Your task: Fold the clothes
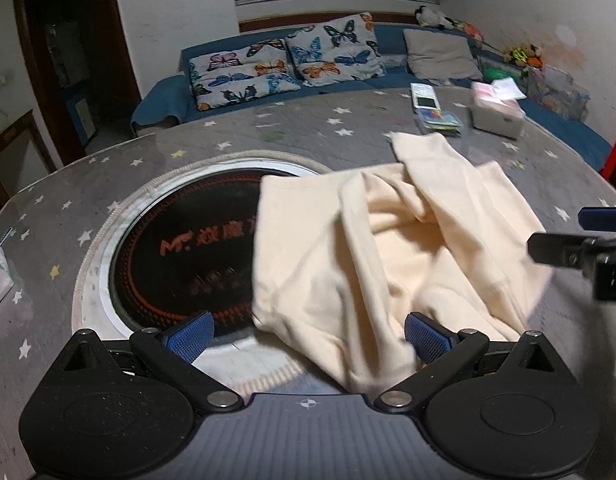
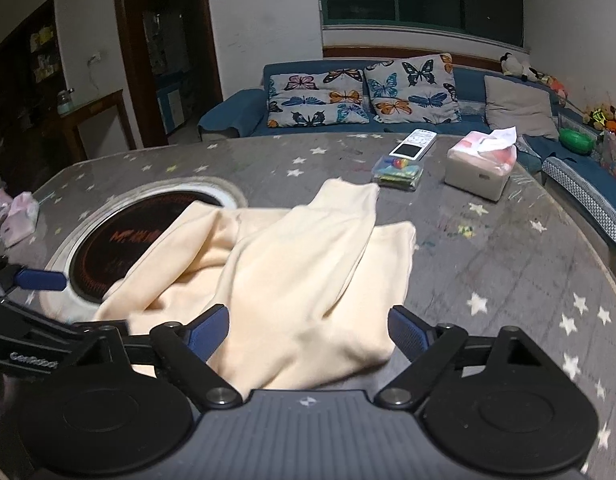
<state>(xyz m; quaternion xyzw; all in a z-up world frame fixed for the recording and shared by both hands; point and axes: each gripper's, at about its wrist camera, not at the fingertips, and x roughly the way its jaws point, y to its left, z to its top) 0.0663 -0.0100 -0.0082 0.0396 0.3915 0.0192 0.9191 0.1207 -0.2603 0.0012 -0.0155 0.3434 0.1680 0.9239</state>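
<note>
Sprawling in a loose heap, the cream garment [image 2: 283, 264] lies on the desk [image 2: 508, 264], its left part draped over the round black cooktop [image 2: 119, 236] set into the desk. One narrow cuff-like end [image 2: 348, 194] reaches toward the far side and stops just short of the clear box [image 2: 398, 174].

Both tools hang over the near hem. The left gripper [image 1: 308, 336] has its blue fingers [image 1: 189, 334] spread wide, with cloth bunched against the right one but nothing pinched. The right gripper [image 2: 308, 330] is spread wide too, the fabric edge lying between its fingers [image 2: 406, 334] and apart from both.

Open room: right of the garment the star-printed desk cover runs bare to the curved edge, and a bare strip sits between the cooktop and the far rim.

Containers: beside the clear box, which holds small colourful bits too small to name, a white remote [image 2: 414, 146] lies just behind. Right of it the tissue box [image 2: 478, 168] has a sheet poking up. Left of the cooktop, two pink packets [image 2: 17, 218] sit near the desk edge.

Half of the cooktop's orange lettering is hidden by cloth. The garment's near hem is cut off by the gripper bodies, and motion blur smears its folds in the left wrist view.
</note>
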